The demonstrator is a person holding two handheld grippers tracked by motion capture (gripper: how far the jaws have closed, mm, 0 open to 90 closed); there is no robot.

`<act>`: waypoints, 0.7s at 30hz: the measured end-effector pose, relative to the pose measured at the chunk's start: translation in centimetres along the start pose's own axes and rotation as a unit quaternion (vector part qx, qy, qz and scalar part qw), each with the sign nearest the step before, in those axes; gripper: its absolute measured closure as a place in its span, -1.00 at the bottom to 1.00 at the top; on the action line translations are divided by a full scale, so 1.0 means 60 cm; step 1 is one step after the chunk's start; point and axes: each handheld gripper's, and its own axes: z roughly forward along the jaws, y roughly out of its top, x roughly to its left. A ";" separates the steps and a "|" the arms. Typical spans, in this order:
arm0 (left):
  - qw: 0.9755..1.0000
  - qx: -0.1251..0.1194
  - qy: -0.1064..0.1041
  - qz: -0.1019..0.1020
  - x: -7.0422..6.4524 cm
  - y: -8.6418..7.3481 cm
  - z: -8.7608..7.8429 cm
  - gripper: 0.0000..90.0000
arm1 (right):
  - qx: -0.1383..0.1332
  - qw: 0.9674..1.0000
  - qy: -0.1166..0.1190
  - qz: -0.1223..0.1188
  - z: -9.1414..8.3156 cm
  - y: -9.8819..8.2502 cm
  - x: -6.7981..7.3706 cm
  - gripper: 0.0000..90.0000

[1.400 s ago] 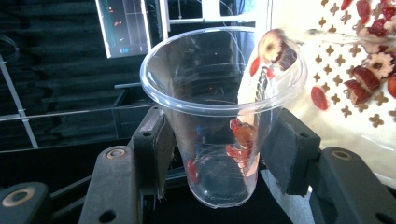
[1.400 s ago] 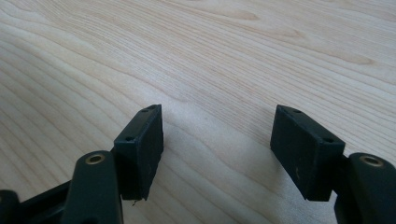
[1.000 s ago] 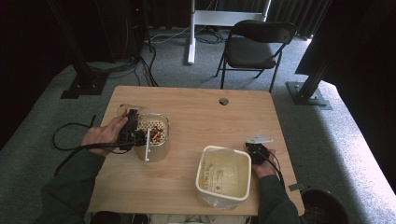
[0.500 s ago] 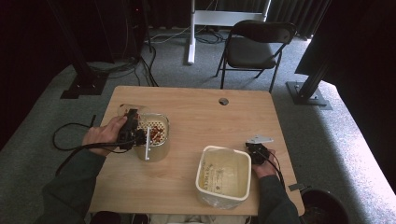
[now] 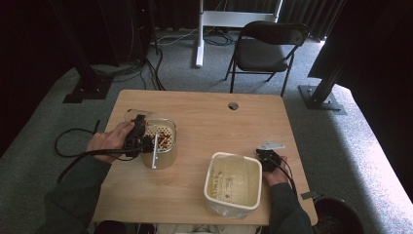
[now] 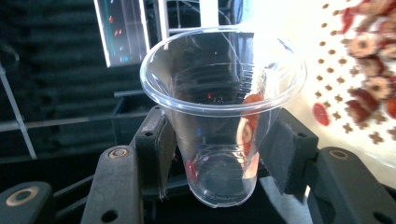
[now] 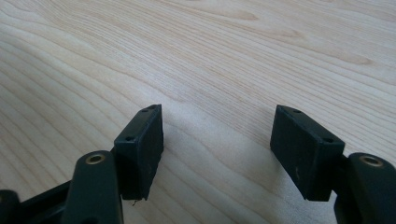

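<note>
Clear plastic cup [image 6: 223,126] is pinched between the pads of the left gripper [image 5: 138,142] at the left of the high view, tipped over a perforated strainer [image 5: 160,139] in which red fruit slices [image 6: 369,60] lie. One or two slices, apparently, remain stuck inside the cup, so the emptying is judged nearly done. The right gripper [image 7: 217,149], jaws spread and empty, is rested on the table [image 7: 233,56] beside the cream tub [image 5: 234,183]. Nothing is changed from the earlier frames.

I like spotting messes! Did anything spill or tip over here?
No spill shows. The odd thing: the clear cup in the left gripper lies tipped sideways beside the strainer of red pieces, a few pieces clinging inside.
</note>
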 end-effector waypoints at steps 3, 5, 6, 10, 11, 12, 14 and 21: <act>1.000 0.009 -0.003 -0.027 0.004 -0.008 0.004 0.07 | 0.000 1.000 0.000 0.001 0.000 0.000 0.000 -0.25; 1.000 0.013 0.000 -0.011 0.001 -0.010 0.003 0.08 | 0.000 1.000 0.000 0.001 0.000 0.000 0.000 -0.25; 1.000 0.015 0.002 -0.020 0.002 -0.011 0.003 0.08 | 0.000 1.000 0.000 0.001 0.000 0.000 0.000 -0.24; 1.000 0.011 0.001 -0.003 -0.002 -0.008 0.000 0.08 | 0.000 1.000 0.000 0.000 0.000 0.000 0.000 -0.24; 1.000 0.010 0.004 -0.018 0.001 -0.010 0.001 0.08 | 0.000 1.000 0.000 0.000 0.000 0.000 0.000 -0.24; 1.000 0.010 0.004 -0.018 0.001 -0.010 0.001 0.08 | 0.000 1.000 0.000 0.000 0.000 0.000 0.000 -0.24; 1.000 0.007 0.006 -0.016 0.002 -0.010 -0.002 0.07 | 0.000 1.000 0.000 0.001 0.000 0.000 0.000 -0.24; 1.000 0.013 0.015 0.006 -0.002 -0.010 -0.003 0.07 | 0.000 1.000 0.000 0.001 0.000 0.000 0.000 -0.24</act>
